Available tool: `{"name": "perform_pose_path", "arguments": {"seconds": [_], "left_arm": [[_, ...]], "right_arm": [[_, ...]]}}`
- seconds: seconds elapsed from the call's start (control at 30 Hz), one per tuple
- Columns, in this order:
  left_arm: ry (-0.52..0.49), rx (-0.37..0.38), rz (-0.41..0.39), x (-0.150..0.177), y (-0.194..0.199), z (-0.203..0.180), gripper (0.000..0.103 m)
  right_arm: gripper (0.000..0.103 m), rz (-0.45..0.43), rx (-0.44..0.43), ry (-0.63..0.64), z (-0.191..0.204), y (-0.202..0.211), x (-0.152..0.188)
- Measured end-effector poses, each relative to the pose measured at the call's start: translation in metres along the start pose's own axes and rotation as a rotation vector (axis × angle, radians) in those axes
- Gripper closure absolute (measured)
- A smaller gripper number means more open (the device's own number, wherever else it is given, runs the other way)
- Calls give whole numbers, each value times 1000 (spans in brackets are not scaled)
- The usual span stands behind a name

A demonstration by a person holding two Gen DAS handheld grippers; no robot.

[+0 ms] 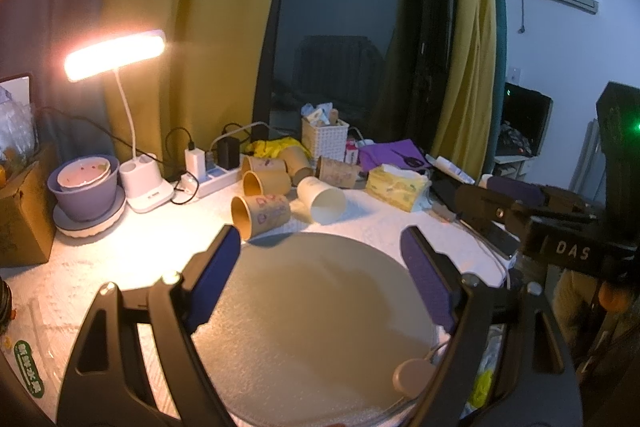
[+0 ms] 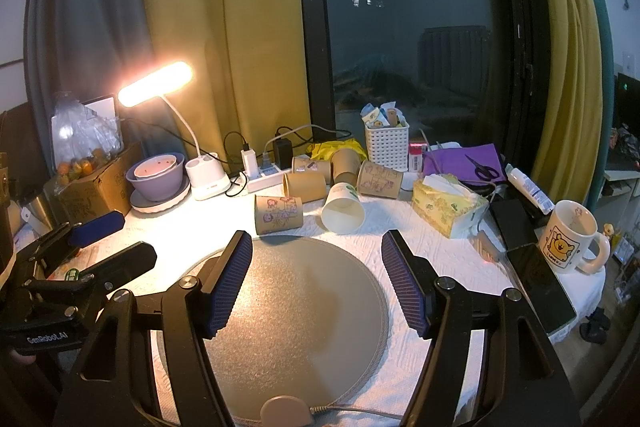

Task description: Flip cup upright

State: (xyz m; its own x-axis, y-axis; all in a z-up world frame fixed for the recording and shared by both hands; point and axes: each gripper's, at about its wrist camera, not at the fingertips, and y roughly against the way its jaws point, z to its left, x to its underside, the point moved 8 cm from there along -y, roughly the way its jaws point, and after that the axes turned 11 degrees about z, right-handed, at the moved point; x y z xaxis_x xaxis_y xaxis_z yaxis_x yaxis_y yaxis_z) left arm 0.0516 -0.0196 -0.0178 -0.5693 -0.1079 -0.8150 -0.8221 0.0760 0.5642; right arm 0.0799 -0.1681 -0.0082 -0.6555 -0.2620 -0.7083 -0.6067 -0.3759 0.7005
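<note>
Several paper cups lie on their sides on the white cloth beyond a round grey mat (image 2: pixel 296 307). A white cup (image 2: pixel 343 211) lies with its mouth toward me; it also shows in the left wrist view (image 1: pixel 322 200). A brown printed cup (image 2: pixel 279 213) lies left of it, also in the left wrist view (image 1: pixel 261 214). More brown cups (image 2: pixel 379 179) lie behind. My left gripper (image 1: pixel 320 243) is open and empty above the mat (image 1: pixel 312 327). My right gripper (image 2: pixel 317 247) is open and empty above the mat, short of the cups.
A lit desk lamp (image 2: pixel 156 89), a power strip (image 2: pixel 266 179), purple bowls (image 2: pixel 158 177) and a cardboard box (image 2: pixel 92 187) stand at the left. A white basket (image 2: pixel 387 143), a tissue pack (image 2: pixel 448 205), phones (image 2: pixel 540 287) and a mug (image 2: pixel 570 237) are at the right.
</note>
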Motion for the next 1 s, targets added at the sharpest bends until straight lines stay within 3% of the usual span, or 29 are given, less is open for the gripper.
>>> {"name": "perform_pose_path", "arguments": {"seconds": [0.37, 0.63, 1.0], "left_arm": [[-17, 18, 95, -8, -39, 15, 20], [-70, -3, 192, -14, -91, 39, 20], [-143, -60, 266, -28, -158, 67, 20]], "right_arm": [[33, 42, -7, -10, -13, -28, -12], [33, 128, -19, -32, -33, -74, -20], [33, 203, -38, -62, -52, -149, -34]]}}
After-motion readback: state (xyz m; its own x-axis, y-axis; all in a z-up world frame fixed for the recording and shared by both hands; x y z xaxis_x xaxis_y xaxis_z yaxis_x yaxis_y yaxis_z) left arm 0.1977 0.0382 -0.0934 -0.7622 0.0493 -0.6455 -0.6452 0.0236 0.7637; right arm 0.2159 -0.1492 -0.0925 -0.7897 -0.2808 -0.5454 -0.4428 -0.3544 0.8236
